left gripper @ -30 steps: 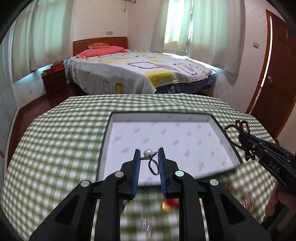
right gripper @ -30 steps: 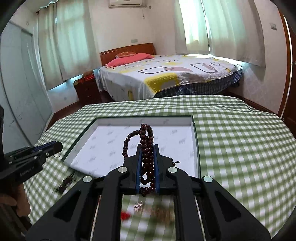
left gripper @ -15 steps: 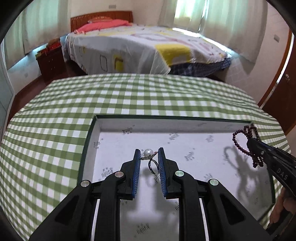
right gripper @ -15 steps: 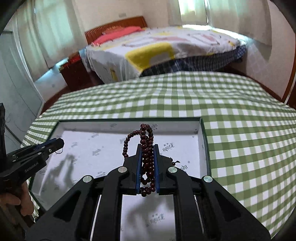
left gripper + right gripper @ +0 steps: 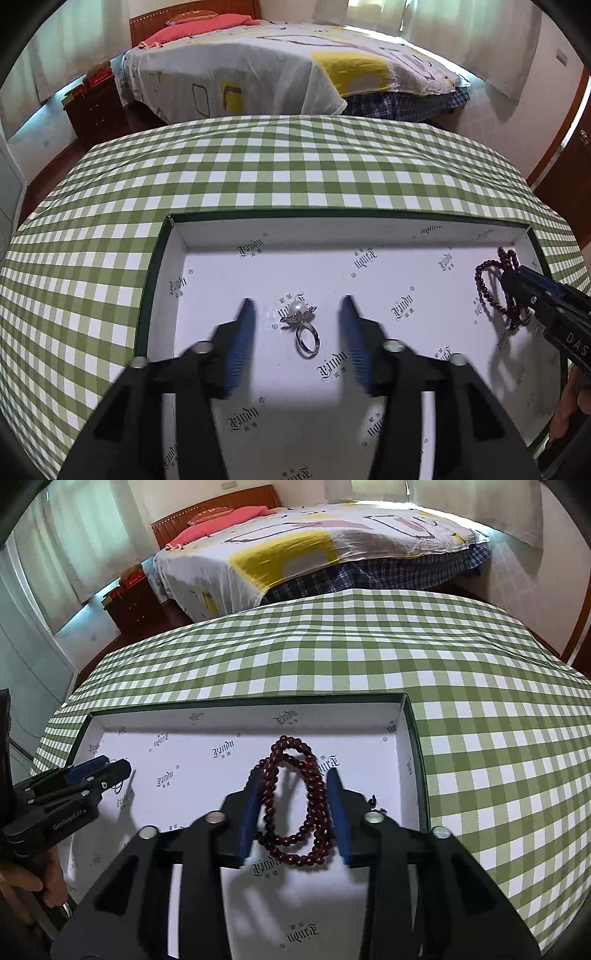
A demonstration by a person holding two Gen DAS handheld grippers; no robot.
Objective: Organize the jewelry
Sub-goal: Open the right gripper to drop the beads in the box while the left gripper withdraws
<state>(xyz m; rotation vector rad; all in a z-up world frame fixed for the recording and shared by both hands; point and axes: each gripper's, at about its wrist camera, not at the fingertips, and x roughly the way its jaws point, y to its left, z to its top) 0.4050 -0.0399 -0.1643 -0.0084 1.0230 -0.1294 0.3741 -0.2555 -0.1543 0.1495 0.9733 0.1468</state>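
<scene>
Now, both pieces sit released in the box.
Ring: pearl ring (image 5: 301,325) lies on the box floor, centre of the left wrist frame, between the pads and touching neither.
Left gripper (image 5: 297,317): jaws have just been opening; they stand roughly half apart and hold nothing.
Beads: dark red bead bracelet (image 5: 295,805) lies looped on the floor at frame centre, right wrist view; it shows again at the right edge of the left view.
Right gripper (image 5: 293,794): jaws have just been opening, moderately apart. Left pad looks to brush the strand; I cannot tell whether it truly touches. No grip.
Box: white-lined box (image 5: 159,280) on the green checked tablecloth (image 5: 92,240), both pieces inside it.
Risk, beads: a loop may catch on a pad as the tongs lift and drag the strand out.
Risk, ring: it may roll on its band if a pad nudges it on the way out.
Pose: both grippers tilt steeply down into the box; hand (image 5: 44,882) at lower left.
</scene>
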